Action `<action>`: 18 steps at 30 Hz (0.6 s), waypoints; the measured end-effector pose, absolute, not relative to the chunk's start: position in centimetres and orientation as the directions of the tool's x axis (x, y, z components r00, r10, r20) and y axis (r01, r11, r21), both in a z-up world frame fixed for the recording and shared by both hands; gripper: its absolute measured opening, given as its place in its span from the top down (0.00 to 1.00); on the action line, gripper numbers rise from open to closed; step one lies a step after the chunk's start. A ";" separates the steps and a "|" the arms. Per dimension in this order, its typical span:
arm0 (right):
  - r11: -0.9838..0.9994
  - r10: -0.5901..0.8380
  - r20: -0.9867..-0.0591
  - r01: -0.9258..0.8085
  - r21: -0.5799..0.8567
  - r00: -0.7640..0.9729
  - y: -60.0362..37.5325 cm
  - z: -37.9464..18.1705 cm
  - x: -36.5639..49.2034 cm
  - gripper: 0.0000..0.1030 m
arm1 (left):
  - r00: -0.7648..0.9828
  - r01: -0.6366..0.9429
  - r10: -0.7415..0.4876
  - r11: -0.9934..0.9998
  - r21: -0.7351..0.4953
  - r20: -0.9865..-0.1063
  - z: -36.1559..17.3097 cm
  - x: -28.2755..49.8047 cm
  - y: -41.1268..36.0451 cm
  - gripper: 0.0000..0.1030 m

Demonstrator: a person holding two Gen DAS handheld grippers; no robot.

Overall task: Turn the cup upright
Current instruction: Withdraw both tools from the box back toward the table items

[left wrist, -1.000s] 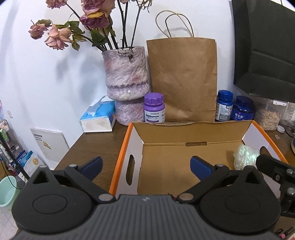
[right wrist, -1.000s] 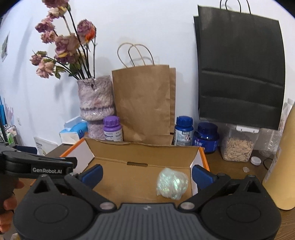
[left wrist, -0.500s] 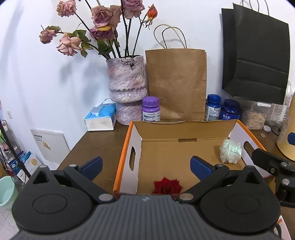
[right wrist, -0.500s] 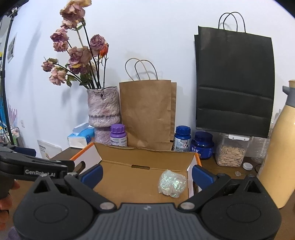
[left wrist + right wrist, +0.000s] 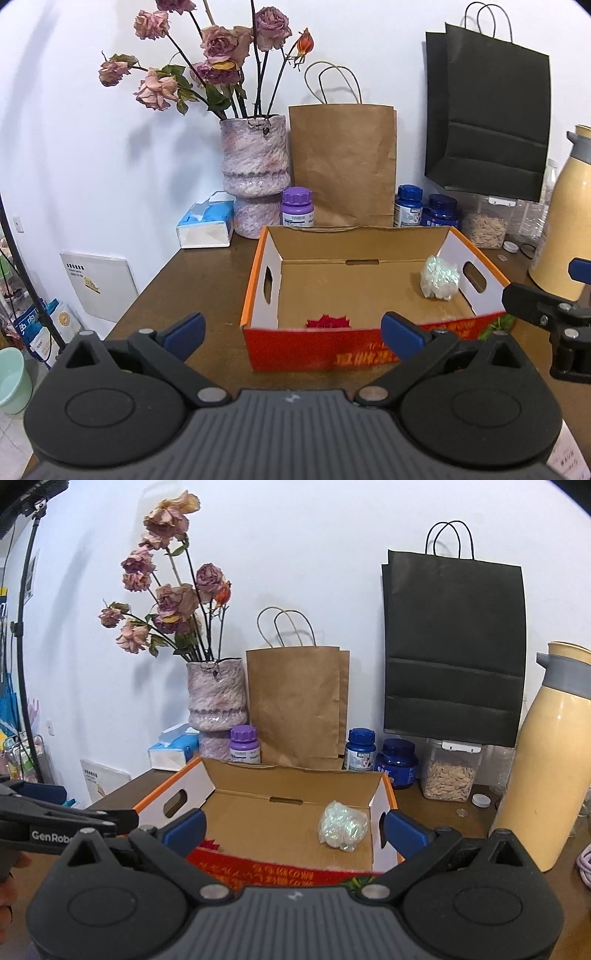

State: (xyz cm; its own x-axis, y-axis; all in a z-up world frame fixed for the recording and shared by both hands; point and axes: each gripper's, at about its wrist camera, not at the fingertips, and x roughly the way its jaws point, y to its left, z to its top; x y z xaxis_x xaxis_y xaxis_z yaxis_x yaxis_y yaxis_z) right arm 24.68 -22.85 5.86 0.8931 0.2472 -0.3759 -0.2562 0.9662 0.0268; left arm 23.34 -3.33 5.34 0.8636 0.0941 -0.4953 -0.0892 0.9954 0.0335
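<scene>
Left wrist view: left gripper (image 5: 291, 332) fingers apart, empty, near the open orange-rimmed cardboard box (image 5: 258, 258). Iridescent crinkled cup (image 5: 439, 277) lies in the box's far right corner.

Right wrist view: right gripper (image 5: 293, 830) fingers apart, empty; cup (image 5: 341, 829) lies between them, farther off.

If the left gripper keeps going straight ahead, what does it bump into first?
Probably the red front wall of the cardboard box. The left gripper is open and points at it, though its height against the wall is unclear.

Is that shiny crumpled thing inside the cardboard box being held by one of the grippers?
No. The iridescent object lies alone on the floor of the box, with both grippers open and clear of it.
</scene>
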 end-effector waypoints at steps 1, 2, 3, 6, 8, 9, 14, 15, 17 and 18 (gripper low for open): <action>0.966 0.248 -0.376 -0.257 0.026 0.893 -22.8 5.8 24.2 0.00 | 0.865 -0.087 0.091 0.996 0.031 -0.494 5.3 22.8 -3.3 0.00; 0.966 0.248 -0.376 -0.258 0.025 0.893 -22.8 5.8 23.8 0.00 | 0.867 -0.085 0.088 0.996 0.028 -0.491 5.3 22.3 -3.2 0.00; 0.966 0.247 -0.374 -0.257 0.024 0.894 -22.8 5.7 23.3 0.00 | 0.868 -0.082 0.085 0.996 0.026 -0.489 5.3 21.8 -3.0 0.00; 0.966 0.248 -0.375 -0.255 0.031 0.893 -22.9 5.4 21.9 0.00 | 0.871 -0.078 0.081 0.997 0.026 -0.485 5.2 20.5 -2.8 0.00; 0.967 0.248 -0.381 -0.254 0.033 0.891 -22.9 5.1 20.9 0.00 | 0.873 -0.071 0.073 0.997 0.024 -0.482 5.0 19.5 -2.7 0.00; 0.967 0.246 -0.383 -0.253 0.032 0.890 -22.9 4.9 20.5 0.00 | 0.875 -0.065 0.067 0.998 0.020 -0.480 4.9 18.9 -2.6 0.00; 0.965 0.248 -0.400 -0.261 0.024 0.882 -22.9 4.0 18.1 0.00 | 0.878 -0.053 0.053 0.999 0.013 -0.476 4.3 16.8 -2.3 0.00; 0.965 0.249 -0.406 -0.262 0.024 0.879 -23.0 3.7 17.6 0.00 | 0.878 -0.051 0.050 0.999 0.011 -0.476 4.1 16.3 -2.3 0.00; 0.964 0.249 -0.419 -0.264 0.023 0.873 -23.1 3.2 16.8 0.00 | 0.878 -0.047 0.046 0.999 0.009 -0.476 3.9 15.5 -2.1 0.00; 0.965 0.245 -0.425 -0.262 0.019 0.871 -23.3 2.9 16.3 0.00 | 0.879 -0.043 0.041 0.999 0.006 -0.475 3.8 15.0 -2.1 0.00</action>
